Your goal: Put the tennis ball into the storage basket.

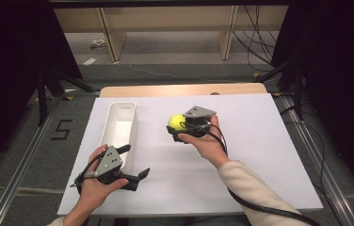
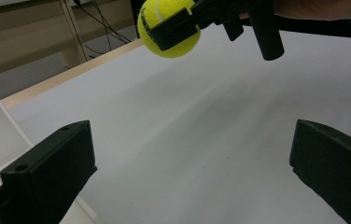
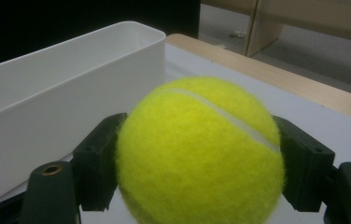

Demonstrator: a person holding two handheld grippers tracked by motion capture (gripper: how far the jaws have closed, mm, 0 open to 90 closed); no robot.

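Yellow tennis ball (image 3: pixel 200 151) clamped between right gripper (image 1: pixel 181 128) jaws, lifted off table | left gripper (image 1: pixel 135 162) jaws apart, nothing between

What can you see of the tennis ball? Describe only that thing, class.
The tennis ball is bright yellow and fuzzy, like felt, with a pale curved seam across its top. It looks whole and round. The right gripper clamps it between two black jaws, one on each side, lifted off the white table top, right of the long white bin.

A long white plastic bin (image 1: pixel 118 123) stands on the white table board (image 1: pixel 241 165) just beside the left gripper (image 1: pixel 135 162), walling that side; rightward, bare board lies open.
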